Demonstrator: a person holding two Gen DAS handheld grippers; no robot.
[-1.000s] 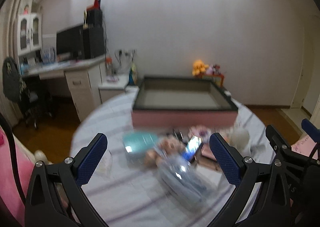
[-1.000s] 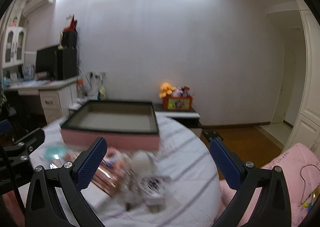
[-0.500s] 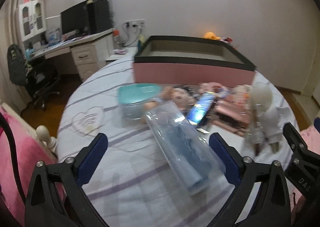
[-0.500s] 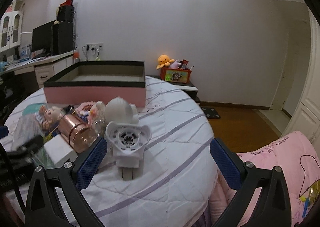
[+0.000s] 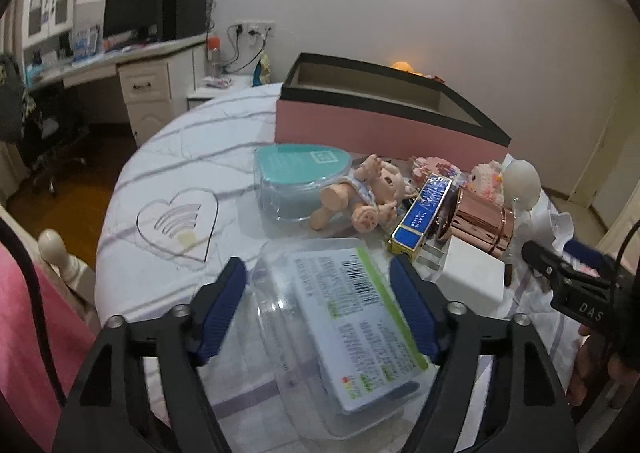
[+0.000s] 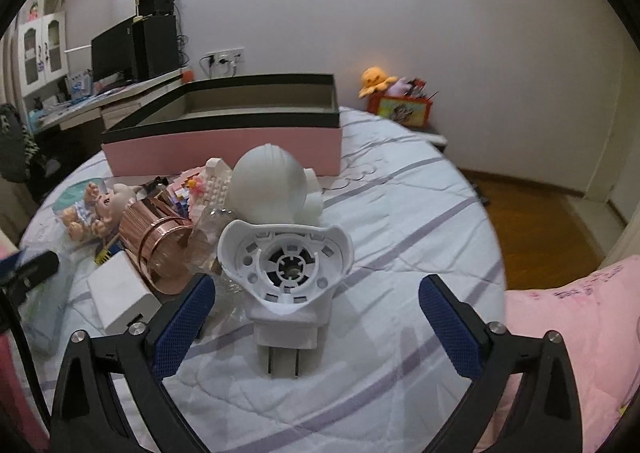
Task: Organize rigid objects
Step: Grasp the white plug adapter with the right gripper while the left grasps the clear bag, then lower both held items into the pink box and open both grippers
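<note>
left claw [image 5: 318, 311]: jaws were closing, w/ the clear plastic package [image 5: 340, 333] between the blue pads; no pad seemed to press on it yet, so not gripping.
right claw [image 6: 316, 323]: jaws wide apart but closing, around the white plug-in lamp [image 6: 286, 265]; pads well apart from it.
where things were: all on a round bed [image 6: 400, 237] w/ striped white cover; package at the near edge, lamp near the middle, pink box [image 6: 224, 145] at the far edge, looking empty.
risk 1: package is smooth, glossy, thin-walled; I judge it could bend or slide out if the pads close off-centre.
risk 2: lamp is top-heavy, round matte globe on a flat base w/ metal prongs towards the camera; a push from one pad could roll it against the rose-gold cup [image 6: 160, 249].
risk 3: the pile was tight; doll [image 5: 360, 197], blue-gold box [image 5: 420, 217] and white block [image 5: 472, 281] lay just beside each other, so a lift could drag a neighbour.
risk 4: soft quilt gives no firm support, things may tip.
other shapes: teal lidded tub [image 5: 296, 181], rounded, semi-clear walls.
</note>
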